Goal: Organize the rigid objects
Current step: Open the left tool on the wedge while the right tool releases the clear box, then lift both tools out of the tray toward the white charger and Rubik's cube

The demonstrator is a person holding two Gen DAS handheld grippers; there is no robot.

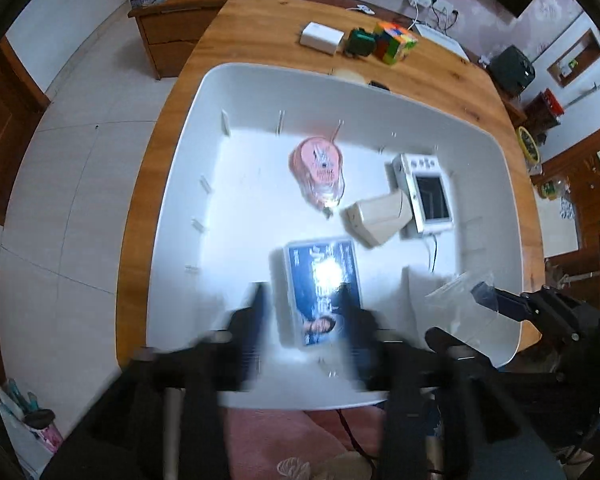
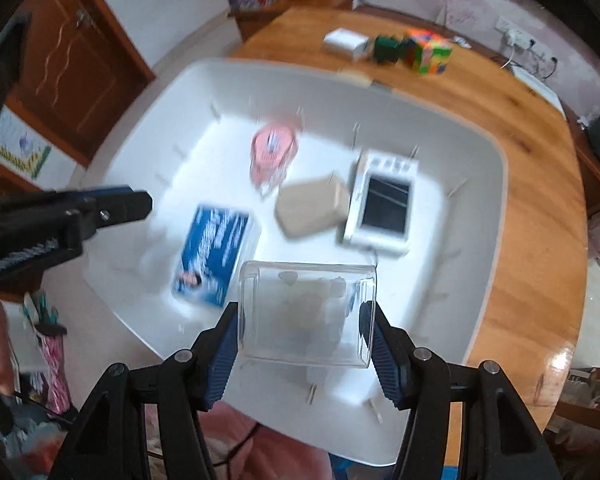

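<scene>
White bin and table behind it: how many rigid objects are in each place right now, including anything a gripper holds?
In the bin: 4 (pink tape dispenser, beige box, white device, blue box)
In the right gripper, above the bin: 1 (clear box)
On the table: 3 (white box, green toy, puzzle cube)
Total: 8

Clear plastic box held over white bin, blue case inside

Blue printed box in white bin, lettering blurred and glared, unreadable, pink round case with small print, illegible
</scene>
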